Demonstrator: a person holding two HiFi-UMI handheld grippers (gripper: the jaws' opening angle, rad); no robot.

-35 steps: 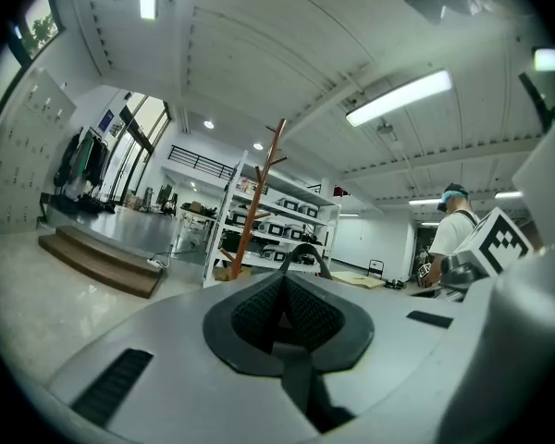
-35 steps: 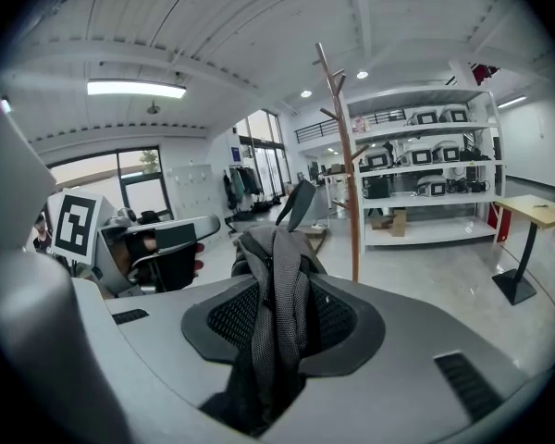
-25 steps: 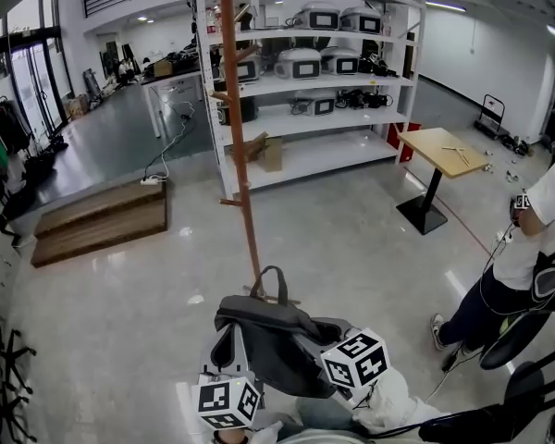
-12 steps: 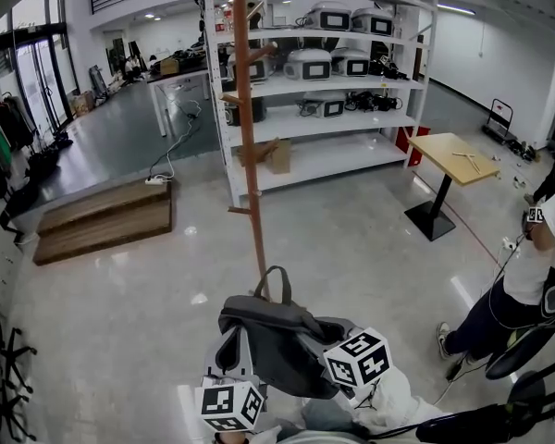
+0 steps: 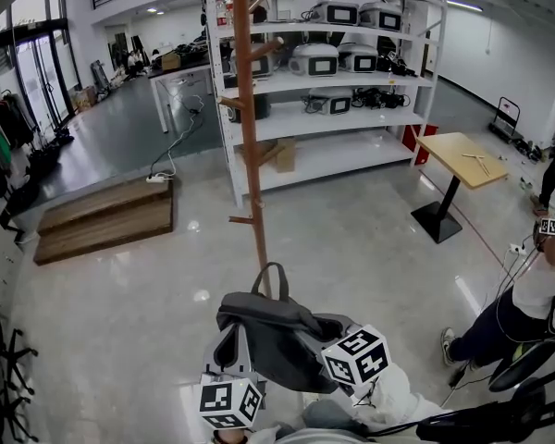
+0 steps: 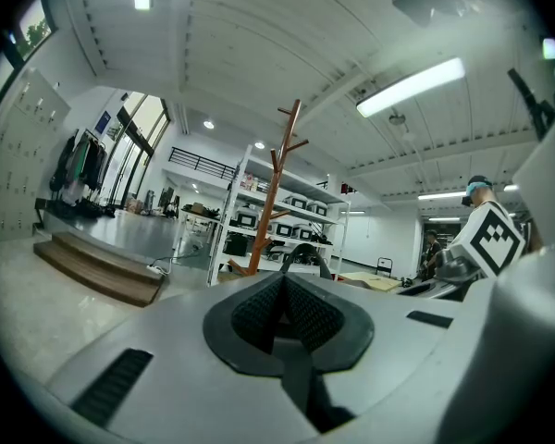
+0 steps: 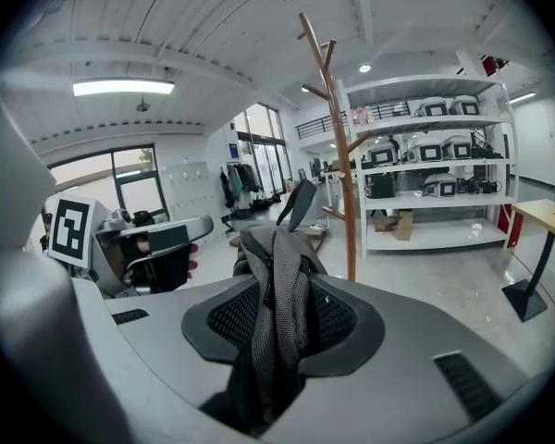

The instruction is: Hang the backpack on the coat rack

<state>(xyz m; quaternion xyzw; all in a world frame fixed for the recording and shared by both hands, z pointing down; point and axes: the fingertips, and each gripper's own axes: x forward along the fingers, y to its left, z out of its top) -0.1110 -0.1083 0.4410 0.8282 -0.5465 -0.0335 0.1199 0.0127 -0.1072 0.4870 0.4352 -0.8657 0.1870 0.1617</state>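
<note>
Head view: the backpack [image 5: 276,333] is low in the frame at 6 o'clock, off the floor, with its carry loop up. It is not on the coat rack [image 5: 249,137], whose pole rises just behind it toward 12 o'clock. The left gripper [image 5: 227,359] is at the bag's 7 o'clock corner and the right gripper [image 5: 338,337] at its 4 o'clock side. A shelf [image 5: 351,118] stands at 1 o'clock, a table [image 5: 462,148] at 2 o'clock, a person [image 5: 527,294] at 4 o'clock and a wooden step [image 5: 102,218] at 9 o'clock.

Left gripper view: the jaws are closed against each other, with nothing showing between the pads. The coat rack [image 6: 276,188] stands at 12 o'clock beyond them.

Right gripper view: the jaws are clamped on a fold of the backpack's [image 7: 276,276] grey fabric, which bunches up between the pads. The coat rack [image 7: 340,165] is at 1 o'clock, behind the bag.
</note>
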